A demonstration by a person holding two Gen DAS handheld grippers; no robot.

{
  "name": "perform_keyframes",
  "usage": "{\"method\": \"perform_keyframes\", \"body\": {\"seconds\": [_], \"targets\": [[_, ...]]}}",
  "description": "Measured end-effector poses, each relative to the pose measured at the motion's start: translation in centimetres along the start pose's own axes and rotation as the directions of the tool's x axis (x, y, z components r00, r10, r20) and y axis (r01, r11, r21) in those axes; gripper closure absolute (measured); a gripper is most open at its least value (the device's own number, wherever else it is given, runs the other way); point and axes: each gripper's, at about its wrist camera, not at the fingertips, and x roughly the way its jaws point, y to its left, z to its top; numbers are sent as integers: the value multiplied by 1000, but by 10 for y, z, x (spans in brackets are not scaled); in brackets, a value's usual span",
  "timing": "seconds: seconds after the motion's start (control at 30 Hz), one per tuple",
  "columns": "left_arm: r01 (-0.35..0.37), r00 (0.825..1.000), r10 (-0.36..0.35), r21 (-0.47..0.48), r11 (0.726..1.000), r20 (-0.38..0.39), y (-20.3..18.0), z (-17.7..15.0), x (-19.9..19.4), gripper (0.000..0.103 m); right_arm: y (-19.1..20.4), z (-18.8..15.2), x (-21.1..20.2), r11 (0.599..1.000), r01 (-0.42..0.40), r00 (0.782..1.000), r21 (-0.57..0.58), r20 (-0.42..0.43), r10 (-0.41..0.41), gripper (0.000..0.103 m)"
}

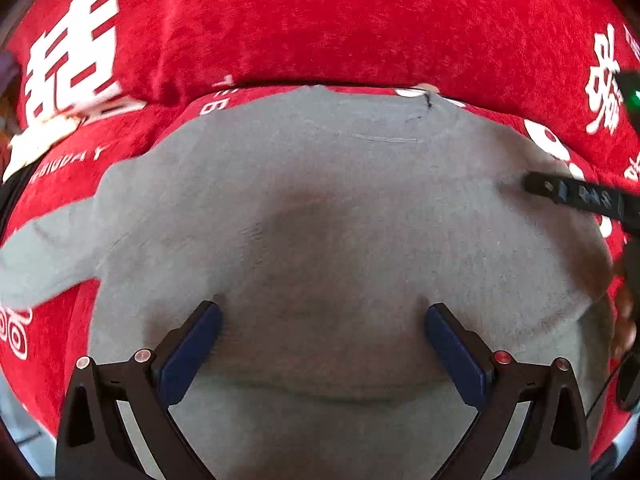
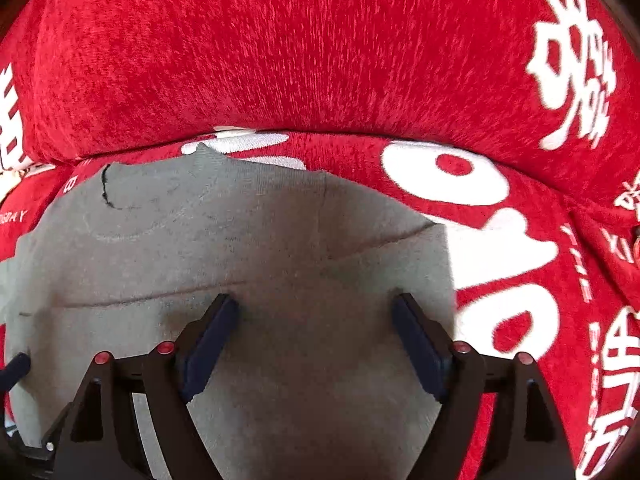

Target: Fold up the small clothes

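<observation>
- Red plush fabric printed with white characters (image 1: 320, 20) covered the seat and the raised cushion behind it.
- On it lay a small grey knit sweater (image 1: 340, 220), spread flat, neckline toward the cushion; its right sleeve looked already folded across the body, its left sleeve (image 1: 36, 264) stretched outward.
- Both black tools pointed down over the sweater: the left tool (image 1: 322, 340) spread and empty, the right tool (image 2: 316, 332) likewise.
- Folding seemed partway through; next, probably, pinching the outstretched sleeve and carrying it inward.

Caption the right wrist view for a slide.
Open right hand-held gripper poised over a grey sweater spread on a red printed cover.
</observation>
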Motion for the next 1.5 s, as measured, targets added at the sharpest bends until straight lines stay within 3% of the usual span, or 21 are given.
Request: {"method": "perform_keyframes", "body": {"seconds": [0.1, 0.17, 0.3, 0.43, 0.53, 0.67, 0.83, 0.87, 1.0, 1.17, 1.2, 1.27, 1.33, 1.4, 1.5], "targets": [[70, 998, -70, -104, 992, 6, 7, 10, -3, 0, 3, -22, -24, 999, -37, 998, 3, 50, 36, 20], [98, 995, -101, -124, 987, -16, 1, 15, 4, 0, 6, -41, -35, 999, -51, 997, 14, 60, 50, 19], [-23, 1000, 23, -10, 1000, -14, -17, 11, 17, 0, 17, -81, -42, 999, -46, 998, -9, 41, 47, 20], [-15, 1000, 15, 24, 1000, 14, -7, -13, 1, 0, 33, -117, -63, 995, 22, 995, -102, 103, -11, 18], [-31, 999, 30, 17, 999, 43, 7, -32, -18, 0, 37, -142, -67, 992, -18, 999, -125, 44, 24, 18], [27, 998, -24, -37, 999, 60, 20, -41, -34, 0, 44, -148, -80, 992, -36, 997, -124, 59, 44, 18], [-25, 999, 25, -1, 1000, -29, 19, -57, -17, 0, 71, -147, -67, 985, -54, 998, -164, 6, 55, 18], [-14, 1000, 14, -4, 1000, -8, 24, -67, -21, 0, 72, -152, -71, 986, -40, 998, -161, 32, 46, 18], [4, 1000, -4, 13, 1000, 14, 36, -108, -39, 0, 66, -183, -84, 982, -59, 997, -179, 41, 67, 17], [51, 998, -51, 15, 999, -44, 54, -153, -55, 0, 51, -236, -107, 966, -60, 995, -251, 60, 77, 14], [36, 997, -33, 34, 999, -75, 55, -159, -53, 0, 50, -246, -111, 961, -56, 996, -270, 53, 73, 13], [32, 997, -27, 67, 997, -76, 56, -164, -58, 0, 47, -262, -117, 952, -51, 996, -303, 50, 69, 13], [33, 994, -24, 84, 996, -105, 57, -165, -60, 0, 48, -272, -116, 935, -45, 999, -353, -5, 46, 10], [40, 997, -34, 87, 995, -69, 56, -162, -68, 0, 53, -274, -121, 915, -23, 1000, -402, -25, 14, 10], [77, 997, -75, 111, 991, -22, 44, -150, -72, 0, 65, -267, -129, 905, -69, 997, -420, -9, 72, 10]]}}
